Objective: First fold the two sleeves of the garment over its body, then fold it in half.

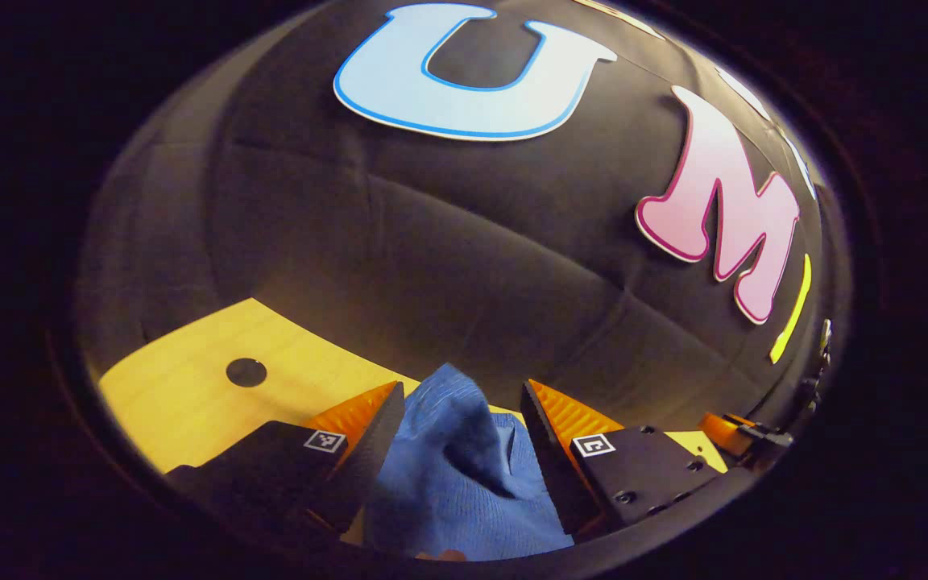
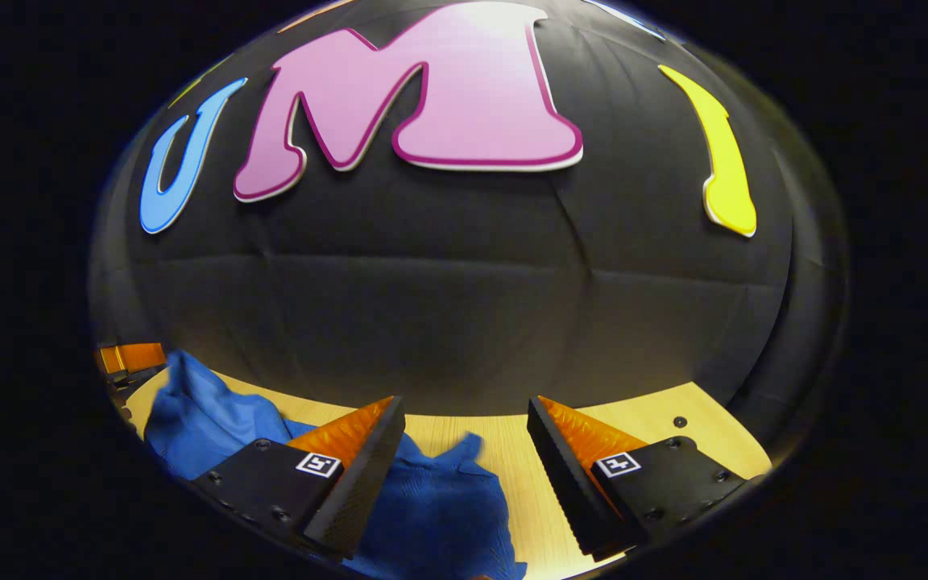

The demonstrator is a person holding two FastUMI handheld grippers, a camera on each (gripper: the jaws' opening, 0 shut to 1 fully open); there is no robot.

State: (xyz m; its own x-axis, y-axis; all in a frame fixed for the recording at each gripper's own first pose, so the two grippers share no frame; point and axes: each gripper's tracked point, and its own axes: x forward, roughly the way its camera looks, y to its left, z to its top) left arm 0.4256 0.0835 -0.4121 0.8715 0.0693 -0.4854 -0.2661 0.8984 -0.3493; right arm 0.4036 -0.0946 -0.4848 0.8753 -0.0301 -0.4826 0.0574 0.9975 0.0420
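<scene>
The blue knit garment lies bunched on the wooden table. In the left gripper view, a raised hump of it stands between the spread fingers of my left gripper, which is open. In the right gripper view the garment spreads from the far left under the left finger and ends in a ragged edge between the fingers. My right gripper is open just above that edge, with bare table beneath the gap. The left gripper shows at the far left of that view, beside the cloth.
The black booth wall rises right behind the table's far edge. The tabletop has a round dark hole at the left and a small one at the right. The right gripper shows at the right edge of the left gripper view.
</scene>
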